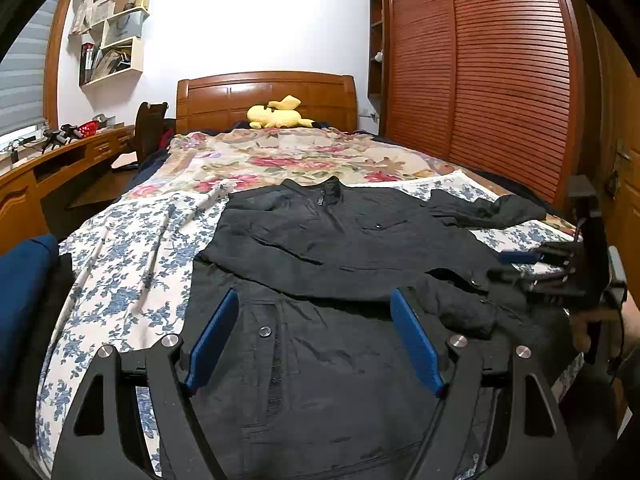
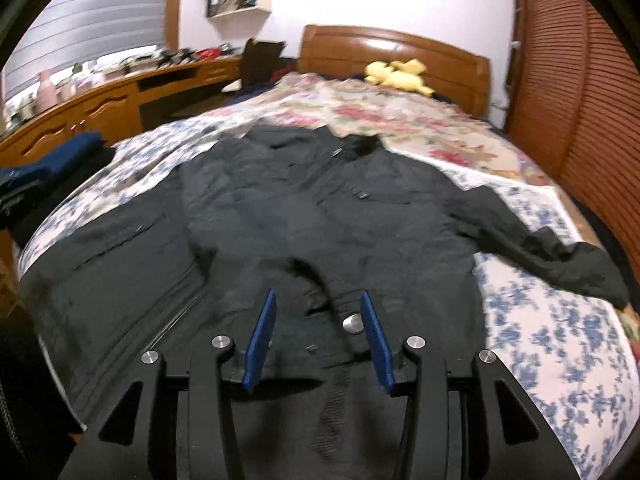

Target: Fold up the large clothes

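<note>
Nearest, the left gripper (image 1: 316, 336) is hovering with jaws wide apart over the black jacket (image 1: 340, 248) lying spread on the bed (image 1: 120, 264). The right gripper (image 2: 318, 336), jaws apart and holding nothing, is framing the folded-in sleeve cuff (image 2: 344, 300). Farther right, the other sleeve (image 2: 560, 248) is lying outstretched; pinching its cuff cleanly should keep the fold flat.

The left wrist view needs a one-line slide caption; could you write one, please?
Left gripper open above a black jacket spread on the floral bed, one sleeve folded across.
</note>
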`<state>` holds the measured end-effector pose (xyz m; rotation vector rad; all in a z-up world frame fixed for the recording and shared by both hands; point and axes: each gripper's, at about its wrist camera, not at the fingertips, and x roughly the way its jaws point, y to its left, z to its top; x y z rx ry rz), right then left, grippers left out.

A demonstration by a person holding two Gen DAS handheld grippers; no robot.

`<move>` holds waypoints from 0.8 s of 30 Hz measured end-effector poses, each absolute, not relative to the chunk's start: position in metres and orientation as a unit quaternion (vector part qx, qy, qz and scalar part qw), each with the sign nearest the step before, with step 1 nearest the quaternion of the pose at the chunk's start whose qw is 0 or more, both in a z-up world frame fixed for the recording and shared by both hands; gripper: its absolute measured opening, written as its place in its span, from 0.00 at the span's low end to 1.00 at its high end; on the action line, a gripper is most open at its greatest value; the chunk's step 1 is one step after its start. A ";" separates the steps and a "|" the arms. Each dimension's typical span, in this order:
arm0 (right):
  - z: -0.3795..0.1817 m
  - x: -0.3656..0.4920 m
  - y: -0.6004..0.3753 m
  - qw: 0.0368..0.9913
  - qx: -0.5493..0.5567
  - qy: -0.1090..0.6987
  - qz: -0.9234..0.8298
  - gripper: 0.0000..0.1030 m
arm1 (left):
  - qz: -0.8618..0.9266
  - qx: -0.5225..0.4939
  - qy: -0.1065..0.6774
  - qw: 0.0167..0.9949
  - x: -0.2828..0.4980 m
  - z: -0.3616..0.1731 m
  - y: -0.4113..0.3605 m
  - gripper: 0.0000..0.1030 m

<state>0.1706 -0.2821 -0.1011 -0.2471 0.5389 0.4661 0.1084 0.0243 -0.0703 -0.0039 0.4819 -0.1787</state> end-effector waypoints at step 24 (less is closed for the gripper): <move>-0.131 0.198 -0.280 0.911 -0.155 0.327 0.198 0.32 | -0.107 0.019 0.251 0.962 0.119 -0.072 -0.016 0.77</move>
